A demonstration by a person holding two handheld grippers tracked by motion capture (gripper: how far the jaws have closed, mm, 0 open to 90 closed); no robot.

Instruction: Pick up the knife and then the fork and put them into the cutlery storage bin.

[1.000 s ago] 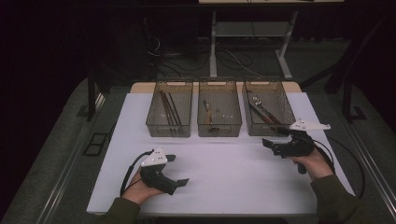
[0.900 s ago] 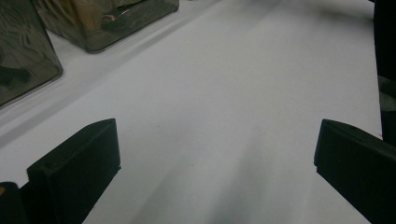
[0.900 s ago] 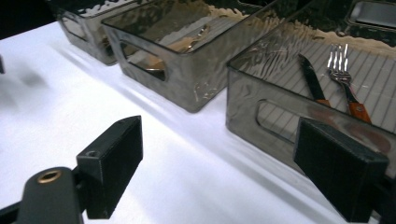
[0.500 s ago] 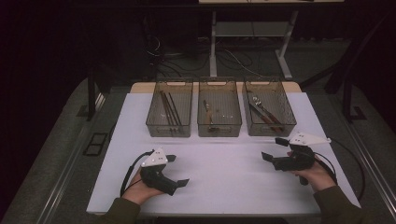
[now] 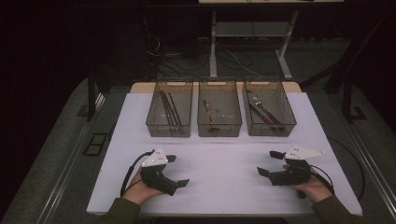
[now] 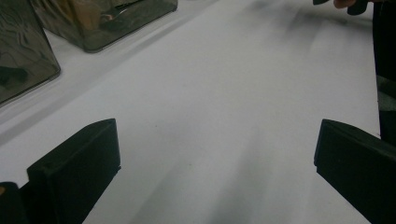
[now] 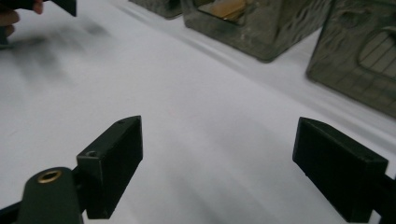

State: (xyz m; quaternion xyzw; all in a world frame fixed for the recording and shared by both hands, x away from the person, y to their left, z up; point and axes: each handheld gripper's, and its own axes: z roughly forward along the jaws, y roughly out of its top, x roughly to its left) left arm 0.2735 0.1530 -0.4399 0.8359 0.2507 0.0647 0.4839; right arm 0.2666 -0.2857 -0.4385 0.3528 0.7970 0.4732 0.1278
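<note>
**user1:** Near the front edge of the white table (image 5: 219,163), both claws are just sitting low, one at each side. The left claw (image 5: 178,171) is pointing toward the middle with its jaws spread wide and nothing between them. In the left gripper view I'm only seeing bare tabletop in that gap.

**user2:** Same on the other side. The right claw (image 5: 271,162) is facing inward too, jaws wide apart and gripping nothing. Both are lying well apart from each other and from the bins.

**user1:** Yep, the three clear bins are sitting in a row at the far edge: left bin (image 5: 169,108) holding long dark rods, middle bin (image 5: 219,108) a wooden-handled tool, right bin (image 5: 269,107) what's looking like pliers.
</note>
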